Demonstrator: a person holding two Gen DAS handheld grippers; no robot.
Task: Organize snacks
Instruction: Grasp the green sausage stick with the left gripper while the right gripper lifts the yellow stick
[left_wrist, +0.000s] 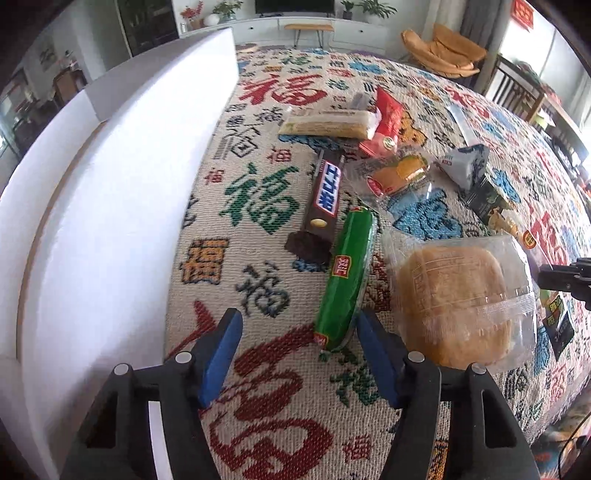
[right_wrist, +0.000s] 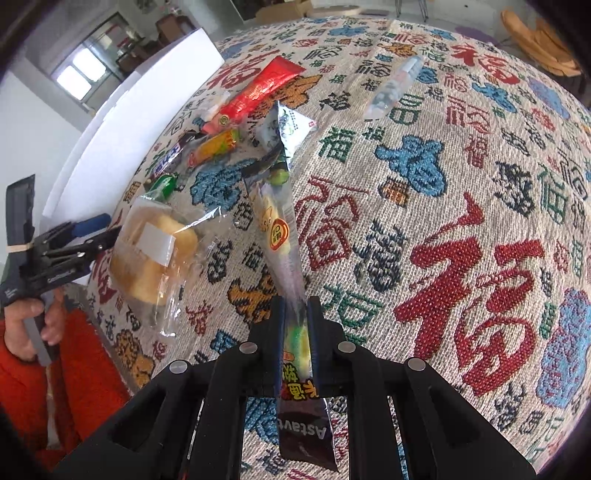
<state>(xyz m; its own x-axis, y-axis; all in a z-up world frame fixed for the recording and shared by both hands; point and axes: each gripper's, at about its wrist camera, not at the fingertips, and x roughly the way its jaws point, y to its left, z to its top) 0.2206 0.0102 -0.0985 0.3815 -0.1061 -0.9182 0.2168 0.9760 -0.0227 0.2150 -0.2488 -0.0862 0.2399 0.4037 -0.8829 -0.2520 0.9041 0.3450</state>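
My left gripper (left_wrist: 297, 325) stands open over the patterned cloth. The near end of a green sausage pack (left_wrist: 345, 280) lies just inside its right blue pad (left_wrist: 373, 354), and no pad presses on it. A wrapped bread bun (left_wrist: 454, 299) lies to the right and a Snickers bar (left_wrist: 325, 192) lies beyond. My right gripper (right_wrist: 297, 310) is shut on a long dark foil snack packet (right_wrist: 280, 236), which sticks out ahead of the fingers and back under them. In the right wrist view the left gripper (right_wrist: 103, 230) is at the far left beside the bun (right_wrist: 155, 254).
A white box (left_wrist: 110, 184) stands along the left. Further back lie a beige bar (left_wrist: 328, 125), a red packet (left_wrist: 384, 118), an orange snack (left_wrist: 399, 173) and a blue-white triangular packet (left_wrist: 465, 162). A clear tube-like packet (right_wrist: 391, 88) lies apart. A hand in a red sleeve (right_wrist: 74, 369) holds the left gripper.
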